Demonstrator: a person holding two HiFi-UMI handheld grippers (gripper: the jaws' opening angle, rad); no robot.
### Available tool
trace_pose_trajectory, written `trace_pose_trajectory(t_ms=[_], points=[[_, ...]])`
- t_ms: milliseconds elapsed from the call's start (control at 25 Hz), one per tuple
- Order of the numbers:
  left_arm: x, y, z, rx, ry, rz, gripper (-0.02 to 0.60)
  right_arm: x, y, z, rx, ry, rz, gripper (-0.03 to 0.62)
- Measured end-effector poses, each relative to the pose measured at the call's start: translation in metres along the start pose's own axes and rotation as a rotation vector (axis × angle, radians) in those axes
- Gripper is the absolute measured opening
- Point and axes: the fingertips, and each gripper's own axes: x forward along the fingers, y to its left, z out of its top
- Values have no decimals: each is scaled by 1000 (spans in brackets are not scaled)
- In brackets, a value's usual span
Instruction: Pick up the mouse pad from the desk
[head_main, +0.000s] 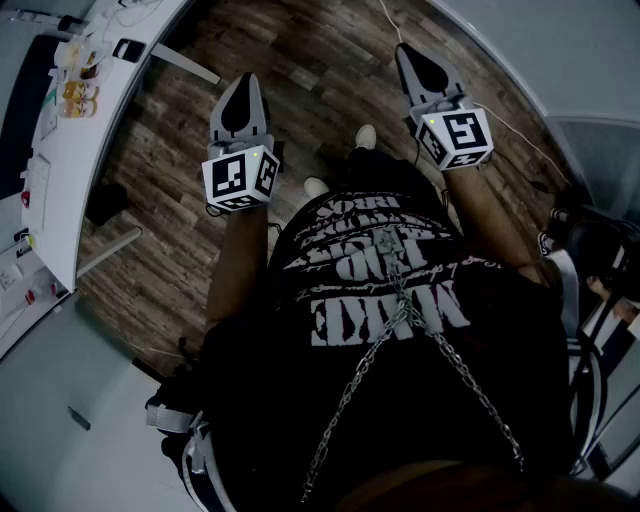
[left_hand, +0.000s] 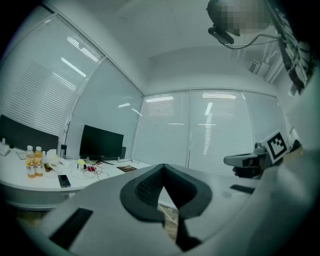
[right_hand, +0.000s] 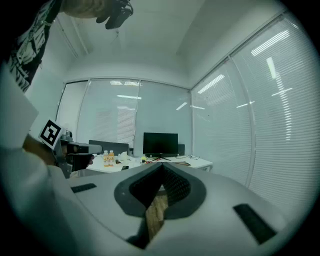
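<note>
My left gripper (head_main: 245, 82) and right gripper (head_main: 406, 50) are held out level over the wooden floor, away from the white desk (head_main: 105, 120) at the left. Both are shut with nothing between the pads, as the left gripper view (left_hand: 162, 168) and the right gripper view (right_hand: 161, 166) show. A flat brown pad-like sheet (left_hand: 126, 168) lies near the desk's far end (right_hand: 182, 163); I cannot tell for sure that it is the mouse pad. Each gripper view also catches the other gripper: the right one (left_hand: 248, 161) and the left one (right_hand: 75, 148).
On the desk stand orange bottles (head_main: 78, 97) (left_hand: 34, 162), a phone (head_main: 128, 49) (left_hand: 64, 180), a black monitor (left_hand: 101, 142) (right_hand: 160, 144) and loose cables. Blinds cover glass walls behind. A thin cable (head_main: 520, 132) runs over the floor at the right.
</note>
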Motion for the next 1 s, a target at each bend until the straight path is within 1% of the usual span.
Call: trace_pose_trajectory(t_ms=[80,160,240,280,440,520,560,600,680,760,880,1000], points=[[21,4,-2,-5,0,5,6,12,-14,-2,-5,7,4,0],[42,5,-4,-29,6,4,6,24,-28,-5,-7,22,13,0],[62,2,-5,-43,22,-20,6,35,-41,-7,-11,43,28,0],[71,-1,-5,-30,38,-39,6,40,-47,-8,-16,53,37,0],[108,-9,-10,66,127,-141,6,63,-73,-8,-54,80,62,0],[127,-8,-14,110,154,-167,6,75,-88,-9,-69,87,64,0],[137,-6,-16,130,157,-168,7,80,-96,-9,-69,88,64,0],[146,-3,-17,137,154,-159,6,85,-103,-10,-64,87,62,0],[164,-1,-15,103,130,-110,6,89,-119,-12,-47,79,60,1],[177,0,-12,62,96,-27,7,92,-136,-12,-32,63,55,2],[193,2,-7,46,50,87,6,100,-159,-3,-17,31,52,2],[205,-4,3,20,14,135,6,111,-175,7,-17,-7,66,2]])
